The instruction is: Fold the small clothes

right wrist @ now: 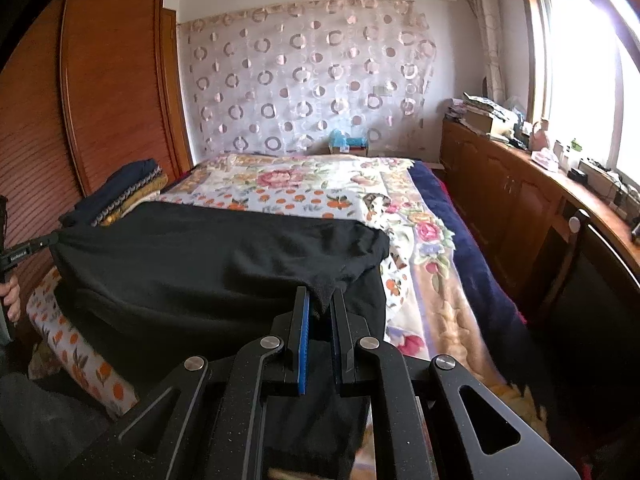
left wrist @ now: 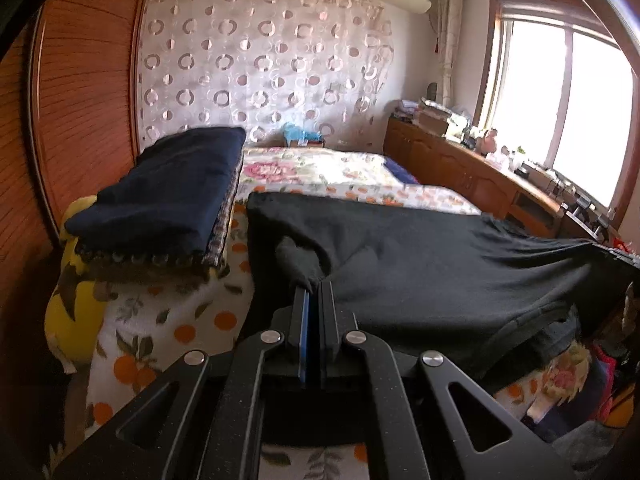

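Note:
A black garment (left wrist: 420, 256) lies stretched across the near part of the bed, held at two corners. My left gripper (left wrist: 314, 286) is shut on a bunched corner of it at the cloth's left side. My right gripper (right wrist: 320, 294) is shut on another corner, with black cloth (right wrist: 224, 264) pinched between its blue pads and more hanging below the jaws. In the right wrist view the left gripper (right wrist: 50, 240) shows at the far left, pulling the cloth taut, with a hand (right wrist: 12, 296) below it.
A stack of folded clothes (left wrist: 168, 200), dark blue on top, sits on the bed's left edge by the wooden wardrobe (left wrist: 80, 100). The floral bedspread (right wrist: 304, 188) stretches beyond. A wooden cabinet (right wrist: 520, 208) with clutter runs along the window at right.

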